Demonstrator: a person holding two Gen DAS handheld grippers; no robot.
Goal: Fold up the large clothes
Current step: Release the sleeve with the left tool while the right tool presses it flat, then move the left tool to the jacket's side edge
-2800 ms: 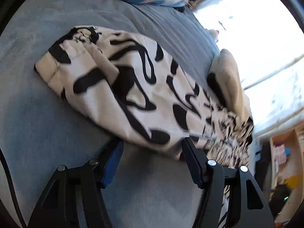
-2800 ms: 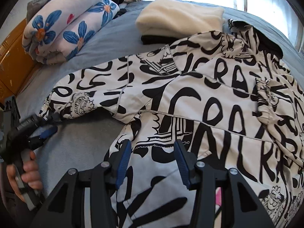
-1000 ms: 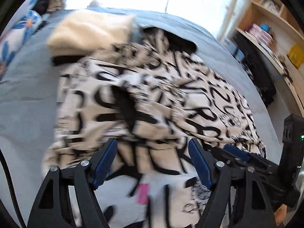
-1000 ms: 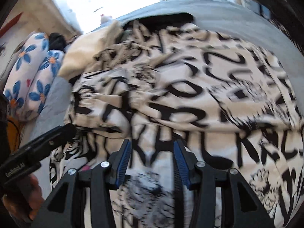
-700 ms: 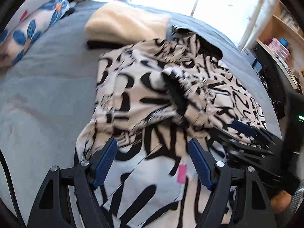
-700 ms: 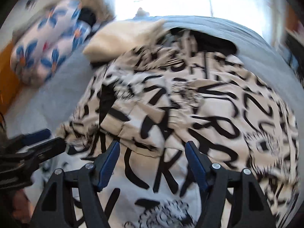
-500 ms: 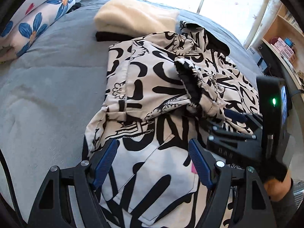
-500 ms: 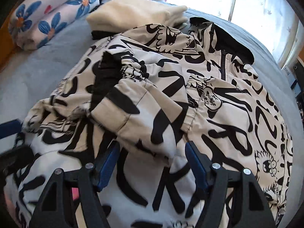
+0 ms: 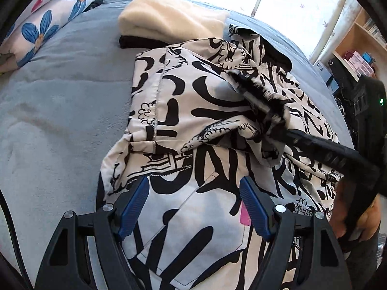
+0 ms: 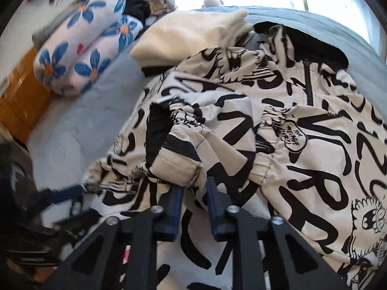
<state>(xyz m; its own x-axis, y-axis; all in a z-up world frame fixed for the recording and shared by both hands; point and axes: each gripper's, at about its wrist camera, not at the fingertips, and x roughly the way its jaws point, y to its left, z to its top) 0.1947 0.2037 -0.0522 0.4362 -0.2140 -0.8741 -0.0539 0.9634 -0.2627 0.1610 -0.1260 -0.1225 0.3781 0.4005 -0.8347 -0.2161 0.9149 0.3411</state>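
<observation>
A white jacket with a black graffiti print (image 9: 198, 111) (image 10: 314, 145) lies spread on the grey bed cover (image 9: 48, 120). One sleeve is folded across its body, showing the black cuff lining (image 10: 154, 130). My right gripper (image 10: 193, 188) (image 9: 278, 120) is closing its jaws on a fold of that sleeve (image 10: 183, 166) near the cuff, and the cloth is pinched between the blue pads. My left gripper (image 9: 193, 186) hovers open over the jacket's lower front. Nothing sits between its fingers. It shows blurred at the left edge of the right wrist view.
A folded cream garment (image 9: 169, 19) (image 10: 193, 36) lies beyond the jacket. Floral pillows (image 9: 48, 24) (image 10: 84, 55) sit at the far left. Wooden shelves (image 9: 358, 55) stand to the right of the bed. A hand (image 9: 350, 217) holds the right gripper's handle.
The right gripper's jaws went from wide apart to nearly together, with the sleeve fold caught between them. The left gripper settled over the jacket's lower front and stayed open.
</observation>
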